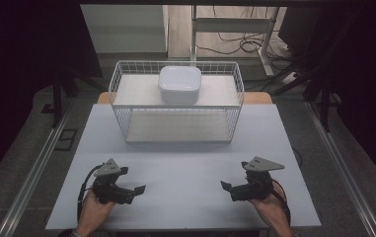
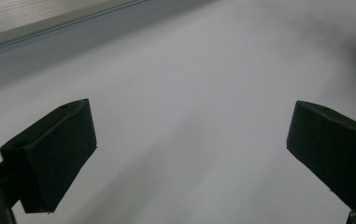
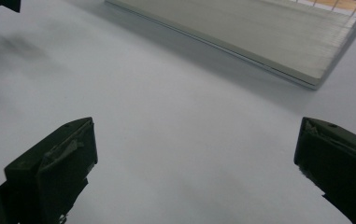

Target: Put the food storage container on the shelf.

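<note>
A white wire rack [image 1: 175,101] with two shelves stands at the far middle of the table. On its top shelf rests a white lidded box [image 1: 179,84]. My left gripper [image 1: 137,190] lies low over the table near the front left, open, jaws pointing right, nothing between them [image 2: 189,154]. My right gripper [image 1: 225,186] mirrors it at the front right, open and empty [image 3: 194,158], jaws pointing left. The rack's lower shelf board [image 3: 259,32] appears at the top of the right gripper view.
The white table top [image 1: 185,163] spreads between the grippers and the rack. Metal rails [image 1: 32,173] run along both sides of the table. Behind the rack are a desk frame [image 1: 235,24] and cables on the floor.
</note>
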### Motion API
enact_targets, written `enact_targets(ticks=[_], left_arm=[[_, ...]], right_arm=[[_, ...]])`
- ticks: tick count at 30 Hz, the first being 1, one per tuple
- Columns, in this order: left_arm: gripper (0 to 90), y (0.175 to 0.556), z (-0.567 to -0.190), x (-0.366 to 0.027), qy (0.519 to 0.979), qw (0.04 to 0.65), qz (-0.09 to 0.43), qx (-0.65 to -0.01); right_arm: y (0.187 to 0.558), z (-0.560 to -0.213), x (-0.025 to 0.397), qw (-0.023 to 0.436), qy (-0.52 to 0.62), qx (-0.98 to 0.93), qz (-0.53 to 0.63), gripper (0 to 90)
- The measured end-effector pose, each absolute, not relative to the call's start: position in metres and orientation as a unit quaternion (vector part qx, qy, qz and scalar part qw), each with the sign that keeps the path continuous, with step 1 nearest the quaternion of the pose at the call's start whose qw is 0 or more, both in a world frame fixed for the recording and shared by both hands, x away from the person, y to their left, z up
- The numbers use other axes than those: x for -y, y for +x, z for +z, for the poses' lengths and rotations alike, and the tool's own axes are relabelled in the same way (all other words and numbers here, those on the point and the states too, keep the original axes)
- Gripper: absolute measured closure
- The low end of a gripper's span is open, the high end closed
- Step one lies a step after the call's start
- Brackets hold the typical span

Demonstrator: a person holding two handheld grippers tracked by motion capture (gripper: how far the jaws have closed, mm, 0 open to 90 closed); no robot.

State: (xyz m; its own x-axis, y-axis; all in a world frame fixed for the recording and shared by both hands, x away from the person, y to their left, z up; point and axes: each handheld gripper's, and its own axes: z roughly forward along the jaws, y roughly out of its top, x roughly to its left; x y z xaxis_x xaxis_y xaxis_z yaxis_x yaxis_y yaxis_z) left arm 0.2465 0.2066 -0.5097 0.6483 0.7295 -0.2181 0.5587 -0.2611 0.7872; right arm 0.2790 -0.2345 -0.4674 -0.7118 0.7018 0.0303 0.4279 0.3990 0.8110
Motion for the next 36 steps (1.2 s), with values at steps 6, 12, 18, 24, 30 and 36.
enact_targets(ticks=[6,12,18,24,30,36], left_arm=[[1.2,0.241,-0.511,-0.215,0.790,0.442,0.109,-0.411],[1.2,0.235,-0.513,-0.226,0.788,0.437,0.116,-0.419],[1.4,0.229,-0.516,-0.239,0.786,0.428,0.126,-0.428],[1.6,0.224,-0.518,-0.255,0.780,0.419,0.141,-0.443],[1.8,0.218,-0.522,-0.270,0.773,0.411,0.152,-0.458],[1.8,0.213,-0.527,-0.278,0.770,0.408,0.153,-0.467]], right_arm=[[0.275,-0.468,0.246,0.170,0.353,-0.816,0.424,0.0],[0.271,-0.469,0.260,0.179,0.366,-0.811,0.420,0.0],[0.267,-0.473,0.276,0.192,0.385,-0.805,0.408,0.0],[0.264,-0.478,0.287,0.201,0.399,-0.802,0.397,0.0],[0.261,-0.485,0.300,0.208,0.416,-0.798,0.383,0.0],[0.258,-0.491,0.309,0.207,0.430,-0.795,0.373,0.0]])
